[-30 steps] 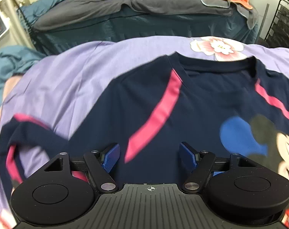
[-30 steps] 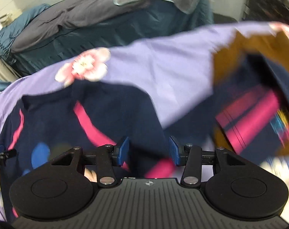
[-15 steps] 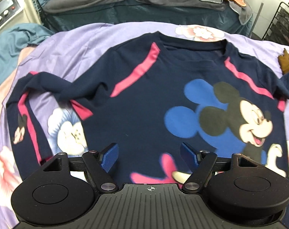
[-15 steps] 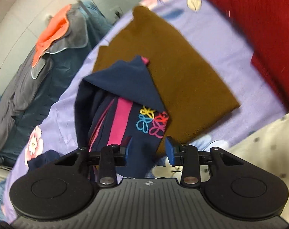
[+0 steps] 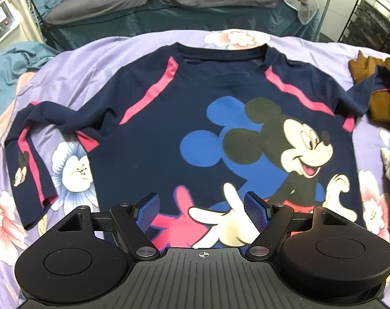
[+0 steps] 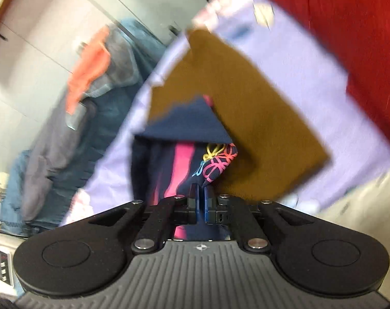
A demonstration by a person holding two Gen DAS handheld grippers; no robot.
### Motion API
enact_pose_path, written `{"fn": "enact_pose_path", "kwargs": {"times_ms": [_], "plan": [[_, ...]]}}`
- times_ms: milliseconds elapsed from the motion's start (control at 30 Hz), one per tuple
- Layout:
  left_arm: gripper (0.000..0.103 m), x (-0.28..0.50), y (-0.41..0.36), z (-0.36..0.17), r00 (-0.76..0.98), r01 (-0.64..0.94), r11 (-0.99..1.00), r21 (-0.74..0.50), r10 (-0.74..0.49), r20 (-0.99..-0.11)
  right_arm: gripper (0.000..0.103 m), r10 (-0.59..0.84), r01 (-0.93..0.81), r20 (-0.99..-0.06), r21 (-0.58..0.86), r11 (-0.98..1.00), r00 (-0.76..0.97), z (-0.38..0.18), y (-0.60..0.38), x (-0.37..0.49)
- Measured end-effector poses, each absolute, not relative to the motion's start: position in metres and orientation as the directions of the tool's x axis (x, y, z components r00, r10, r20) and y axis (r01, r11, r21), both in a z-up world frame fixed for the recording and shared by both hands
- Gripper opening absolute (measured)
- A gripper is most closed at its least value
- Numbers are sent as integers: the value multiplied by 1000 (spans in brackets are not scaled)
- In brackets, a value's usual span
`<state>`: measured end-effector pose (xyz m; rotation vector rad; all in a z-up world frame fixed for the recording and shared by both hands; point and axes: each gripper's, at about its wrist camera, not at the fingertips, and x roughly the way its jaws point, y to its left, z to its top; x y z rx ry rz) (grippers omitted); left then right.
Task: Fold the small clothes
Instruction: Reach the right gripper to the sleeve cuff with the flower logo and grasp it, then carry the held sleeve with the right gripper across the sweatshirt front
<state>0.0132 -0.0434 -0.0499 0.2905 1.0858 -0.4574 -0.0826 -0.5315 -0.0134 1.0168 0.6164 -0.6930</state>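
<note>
Right gripper [image 6: 200, 193] has just clamped its jaws onto the navy sleeve [image 6: 195, 159] of a long-sleeved shirt [image 5: 169, 128], beside a folded brown garment [image 6: 246, 118]. Left gripper [image 5: 202, 206], jaws spread and empty, hovers over the shirt's hem; the shirt lies front-up on the lilac floral bed [image 5: 86, 56] ahead.

At lower centre of the blurred frame, the right gripper [image 6: 200, 193] had just closed its jaws on a navy sleeve [image 6: 184, 159] with a pink stripe, lying against a brown garment [image 6: 249, 118] on the lilac sheet [image 6: 310, 59].
</note>
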Motion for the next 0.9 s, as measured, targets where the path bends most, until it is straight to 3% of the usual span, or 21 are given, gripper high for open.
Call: {"fn": "enact_pose_path", "kwargs": {"times_ms": [133,300,467,600,900], "plan": [[103,9,-49,-47,387,494,869,-5,-225,-894,5,-310,730,-695,453,513,649,58,-562,-111],[103,-2,-60,-46,371,509,861,-14,-234,-899,5,-439,763,-713,209,612,547,108,-614,-128],[103,-15,-69,-45,368,531,847,-7,-238,-899,5,-443,773,-771,99,627,458,103,-653,-122],[103,-23,-70,-46,366,518,855,3,-219,-904,5,-413,748,-855,-45,663,315,65,-664,-109],[103,-31,-59,-48,359,477,879,-1,-195,-913,5,-328,703,-891,-13,711,315,62,-655,-107]]}}
